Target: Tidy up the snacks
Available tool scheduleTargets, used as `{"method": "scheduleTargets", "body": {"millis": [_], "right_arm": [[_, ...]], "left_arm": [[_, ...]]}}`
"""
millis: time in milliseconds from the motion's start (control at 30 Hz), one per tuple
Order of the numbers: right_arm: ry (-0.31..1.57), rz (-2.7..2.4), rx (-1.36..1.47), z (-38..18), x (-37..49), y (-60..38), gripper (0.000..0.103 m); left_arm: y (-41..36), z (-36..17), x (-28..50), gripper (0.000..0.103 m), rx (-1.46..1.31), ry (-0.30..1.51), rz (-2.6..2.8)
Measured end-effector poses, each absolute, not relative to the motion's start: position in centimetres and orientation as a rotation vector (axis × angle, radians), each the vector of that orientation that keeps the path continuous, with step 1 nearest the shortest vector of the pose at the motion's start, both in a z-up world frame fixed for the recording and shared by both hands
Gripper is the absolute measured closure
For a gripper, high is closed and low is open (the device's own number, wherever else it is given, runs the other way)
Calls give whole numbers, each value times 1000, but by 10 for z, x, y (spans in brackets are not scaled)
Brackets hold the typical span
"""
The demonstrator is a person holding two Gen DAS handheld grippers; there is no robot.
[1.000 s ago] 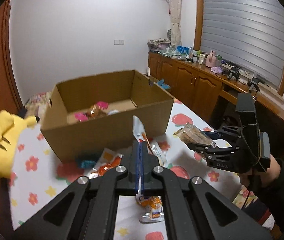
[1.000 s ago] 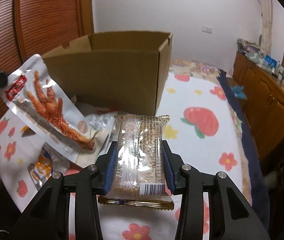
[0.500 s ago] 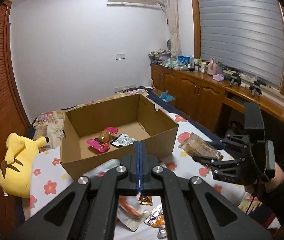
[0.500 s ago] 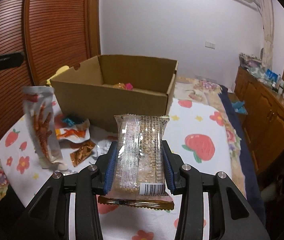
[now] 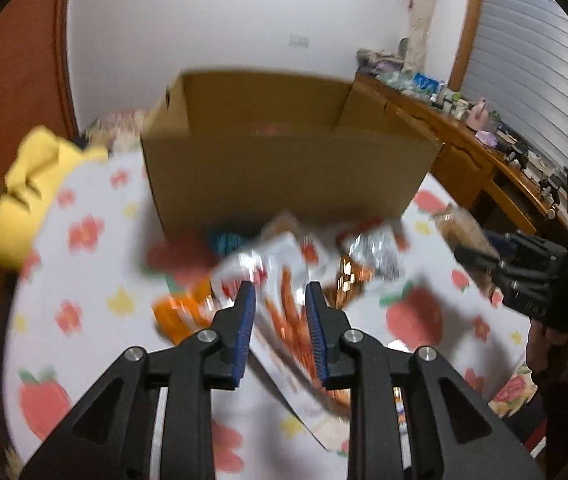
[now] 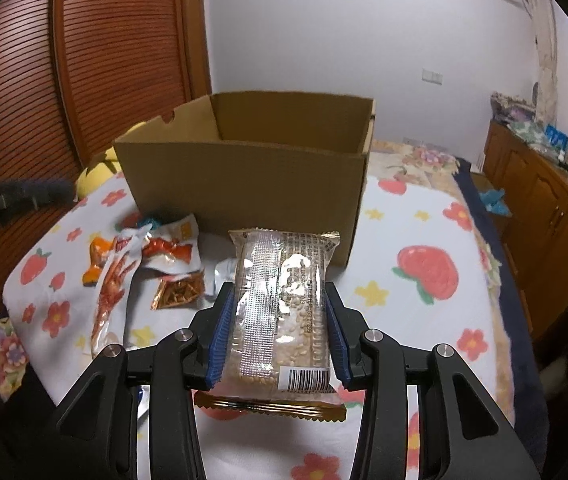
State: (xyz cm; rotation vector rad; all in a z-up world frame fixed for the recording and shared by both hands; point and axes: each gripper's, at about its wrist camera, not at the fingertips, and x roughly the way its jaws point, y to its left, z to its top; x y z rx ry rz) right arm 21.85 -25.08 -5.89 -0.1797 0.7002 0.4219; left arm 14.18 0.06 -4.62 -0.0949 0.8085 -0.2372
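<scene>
My left gripper point(image 5: 280, 286) hovers low over the flowered cover in front of the cardboard box point(image 5: 284, 168), and its jaws are opening. The chicken-foot packet point(image 5: 287, 328) shows in the gap, blurred, with the pads off it. The right wrist view shows that packet point(image 6: 112, 292) lying flat on the cover, left of the box point(image 6: 244, 184). My right gripper point(image 6: 278, 294) is shut on a clear packet of grain bar point(image 6: 280, 312), held above the cover just short of the box's front wall. From the left wrist view, the right gripper point(image 5: 523, 264) sits at the right edge.
Loose snack packets lie before the box: an orange one point(image 6: 98, 260), a gold one point(image 6: 182, 290) and a silver one point(image 6: 220, 276). A yellow plush toy point(image 5: 24, 200) sits left of the box. Wooden cabinets point(image 6: 543, 200) line the right wall. A person's sleeve point(image 5: 563, 380) is at right.
The left gripper rose above the box, then dropped low in front of it and opened. The chicken-foot packet left its jaws and now lies on the cover. The right gripper keeps its packet.
</scene>
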Motion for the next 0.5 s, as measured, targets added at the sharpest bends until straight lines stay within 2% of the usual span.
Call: {"method": "scheduleTargets", "body": {"millis": [67, 233, 333, 400, 433, 467, 500], "right_arm": [[708, 426, -181, -63, 218, -250, 60], [723, 433, -178, -71, 216, -251, 60], [727, 434, -175, -74, 215, -253, 60], [728, 433, -173, -74, 214, -254, 60], [728, 434, -172, -75, 214, -255, 60], [729, 434, -171, -75, 214, -255, 60], [729, 435, -170, -75, 213, -256, 60]], "left_arm": [[-3, -56, 136, 70, -123, 824, -232], [-20, -75, 133, 66, -107, 867, -171], [-25, -83, 138, 60, -102, 890, -144], [-31, -90, 139, 52, -101, 899, -129], [-34, -90, 139, 39, -92, 890, -131], [-38, -91, 140, 33, -75, 888, -129], [-41, -95, 142, 32, -66, 903, -133]]}}
